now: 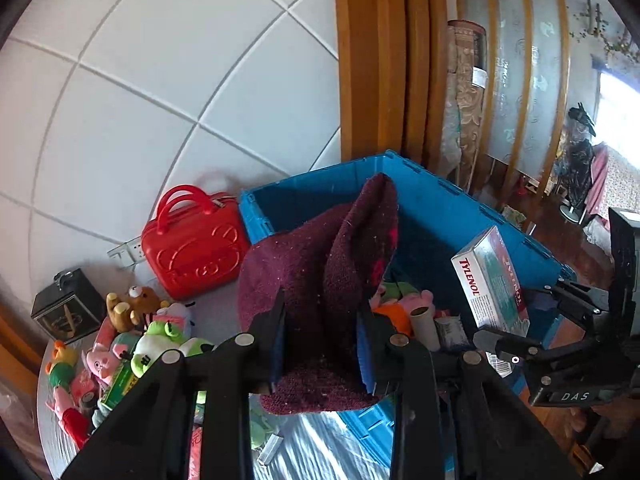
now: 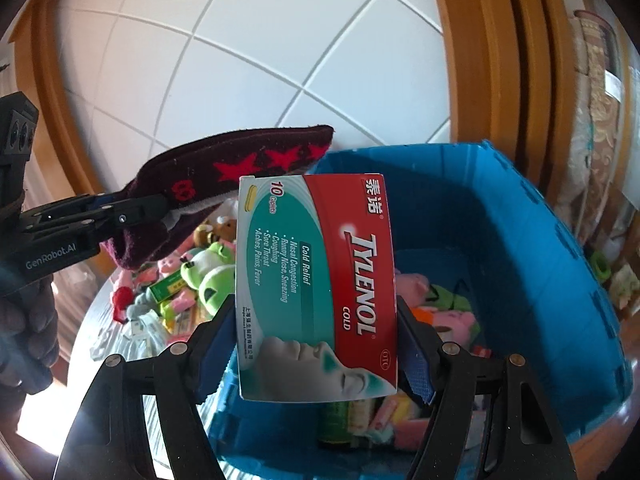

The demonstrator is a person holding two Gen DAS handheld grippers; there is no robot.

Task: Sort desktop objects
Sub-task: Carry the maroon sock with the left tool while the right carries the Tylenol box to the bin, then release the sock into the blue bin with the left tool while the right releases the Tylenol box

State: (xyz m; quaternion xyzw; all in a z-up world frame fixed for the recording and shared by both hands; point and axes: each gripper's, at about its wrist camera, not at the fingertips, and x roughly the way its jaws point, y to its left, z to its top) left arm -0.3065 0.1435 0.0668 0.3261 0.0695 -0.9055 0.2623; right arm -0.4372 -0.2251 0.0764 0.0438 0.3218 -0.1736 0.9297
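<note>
— What are you holding right now?

— My right tongs [image 2: 316, 344] pinch a Tylenol box [image 2: 316, 284] by its two side faces, upright over the blue bin [image 2: 532, 264]. My left tongs [image 1: 322, 340] are clamped on a maroon knit cloth [image 1: 320, 264], which hangs over the bin's near rim.

— So what's done?

— Judging by the bin, a fair part: plush toys [image 2: 444, 308], small packets and a cardboard tube [image 1: 424, 324] already lie inside it.

— And what's left?

— Both items I carry are not yet dropped. Beyond them, on the counter [image 1: 304, 452], a heap of plush animals [image 1: 160, 340] and small boxes waits, with a red handbag [image 1: 192, 248] and a dark box [image 1: 68, 308] farther back by the wall.
</note>
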